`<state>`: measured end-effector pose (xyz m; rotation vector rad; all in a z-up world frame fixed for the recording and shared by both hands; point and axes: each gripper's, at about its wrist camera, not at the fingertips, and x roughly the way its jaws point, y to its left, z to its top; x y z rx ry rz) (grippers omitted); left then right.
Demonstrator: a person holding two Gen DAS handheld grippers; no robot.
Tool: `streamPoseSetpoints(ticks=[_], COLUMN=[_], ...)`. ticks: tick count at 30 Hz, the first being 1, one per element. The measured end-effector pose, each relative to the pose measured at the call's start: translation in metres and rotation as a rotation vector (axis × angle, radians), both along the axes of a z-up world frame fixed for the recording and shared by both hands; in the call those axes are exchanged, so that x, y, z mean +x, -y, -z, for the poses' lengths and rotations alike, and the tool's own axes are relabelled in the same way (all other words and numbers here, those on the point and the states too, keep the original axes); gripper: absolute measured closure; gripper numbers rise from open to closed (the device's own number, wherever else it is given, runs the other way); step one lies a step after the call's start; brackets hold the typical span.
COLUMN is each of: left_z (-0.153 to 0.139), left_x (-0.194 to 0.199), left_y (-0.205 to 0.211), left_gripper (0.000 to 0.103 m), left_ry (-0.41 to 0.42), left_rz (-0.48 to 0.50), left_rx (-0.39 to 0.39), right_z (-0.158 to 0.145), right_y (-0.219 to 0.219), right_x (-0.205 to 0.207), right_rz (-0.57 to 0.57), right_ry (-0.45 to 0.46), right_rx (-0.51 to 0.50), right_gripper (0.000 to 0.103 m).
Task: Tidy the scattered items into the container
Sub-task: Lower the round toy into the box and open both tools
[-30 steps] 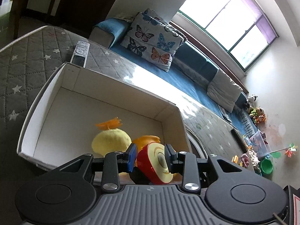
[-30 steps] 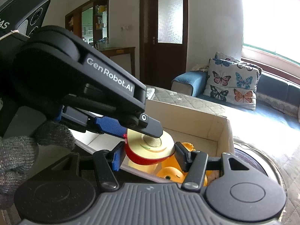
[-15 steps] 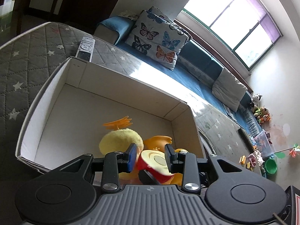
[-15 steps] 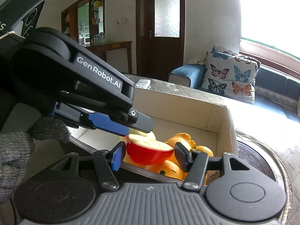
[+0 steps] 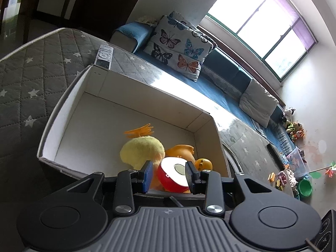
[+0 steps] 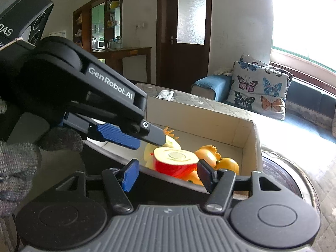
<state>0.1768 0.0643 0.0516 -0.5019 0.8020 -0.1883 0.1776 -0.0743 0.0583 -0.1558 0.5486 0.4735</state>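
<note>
A white cardboard box [image 5: 69,109] stands on the quilted grey table. In it lie a yellow plush chick [image 5: 141,150], orange toys [image 5: 181,151] and a red toy apple half [image 5: 172,175], cut face up. My left gripper [image 5: 169,176] hovers over the box's near edge, jaws open and apart from the apple half. In the right wrist view the apple half [image 6: 175,160] rests on the other toys in the box [image 6: 250,134]. My right gripper [image 6: 167,175] is open and empty at the near rim. The left gripper's fingers [image 6: 117,135] reach in from the left.
A remote control [image 5: 104,55] lies on the table beyond the box. A blue sofa [image 5: 226,73] with a butterfly cushion [image 5: 178,46] runs behind. A round dark object [image 6: 279,178] sits right of the box. Toys [image 5: 294,168] litter the floor at right.
The apple half dropped out of the left gripper into the box and now rests on the toys. Both grippers have opened wider and drawn back slightly.
</note>
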Motion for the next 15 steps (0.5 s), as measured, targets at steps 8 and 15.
streamPoseSetpoints(ticks=[8,15], left_z=[-0.003,-0.001], left_x=[-0.023,-0.043], left_y=[0.0,-0.003], left_gripper=[0.066,0.066], left_ry=[0.012,0.015], left_rz=[-0.006,-0.016], left_rx=[0.022,0.033], right_z=[-0.001,0.002], right_y=[0.006,0.015], right_x=[-0.022,-0.03], right_rz=[0.019,0.043], right_ry=[-0.019,-0.046], right_rx=[0.022,0.051], right_gripper=[0.02,0.016])
